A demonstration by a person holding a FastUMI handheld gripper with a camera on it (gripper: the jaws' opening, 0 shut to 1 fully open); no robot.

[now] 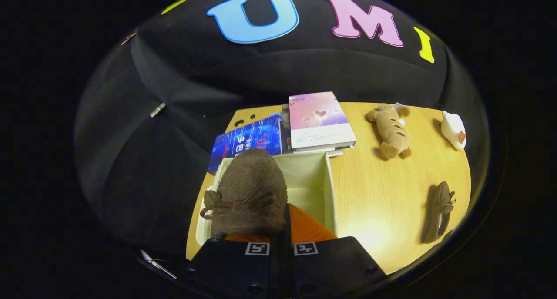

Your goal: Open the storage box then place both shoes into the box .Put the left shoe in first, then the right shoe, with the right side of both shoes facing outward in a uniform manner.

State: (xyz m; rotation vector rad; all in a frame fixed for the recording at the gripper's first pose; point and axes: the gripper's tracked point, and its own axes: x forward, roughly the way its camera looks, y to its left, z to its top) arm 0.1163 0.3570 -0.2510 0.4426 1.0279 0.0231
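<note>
My tongs (280, 242) are closed on the heel of a brown shoe (250, 194), toe pointing straight ahead over the left part of the open box (329, 190) by the worktop's (383, 212) left edge. I judge it must go straight down there. The other shoe (438, 212) lies lengthwise near the right edge, well apart.

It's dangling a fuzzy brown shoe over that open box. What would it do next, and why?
Probably lower it and let go. The gripper looks shut on the brown shoe, which hangs over the open storage box, and nothing is seen lying inside yet. The other shoe waits on the table.
</note>
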